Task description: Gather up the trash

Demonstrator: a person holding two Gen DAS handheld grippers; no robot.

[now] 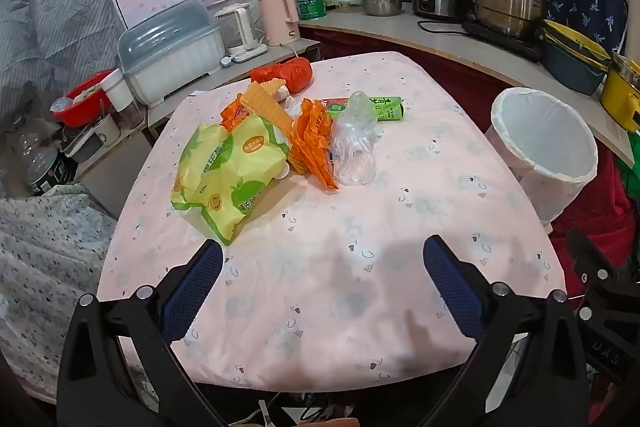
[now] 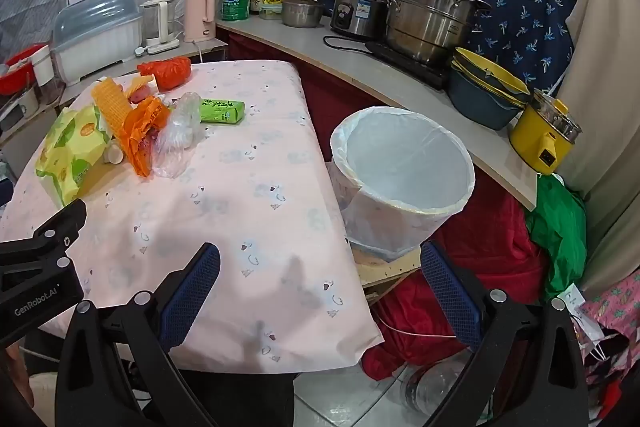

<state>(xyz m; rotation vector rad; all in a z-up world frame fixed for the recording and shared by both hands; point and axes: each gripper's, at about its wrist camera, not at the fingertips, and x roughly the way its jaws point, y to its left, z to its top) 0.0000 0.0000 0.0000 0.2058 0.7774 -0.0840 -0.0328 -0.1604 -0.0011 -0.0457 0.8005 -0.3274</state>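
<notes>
Both wrist views angled down, near; share table (image 1: 360, 187), bin (image 2: 404, 163).

Small pale round item (image 2: 116, 155) mostly hidden under wrappers (image 2: 140, 135); maybe cup.

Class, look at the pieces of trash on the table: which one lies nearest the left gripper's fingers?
The yellow-green wrapper bag: its lower corner almost reaches the open left gripper, while the orange wrapper, clear plastic bag and green carton lie farther back.
</notes>
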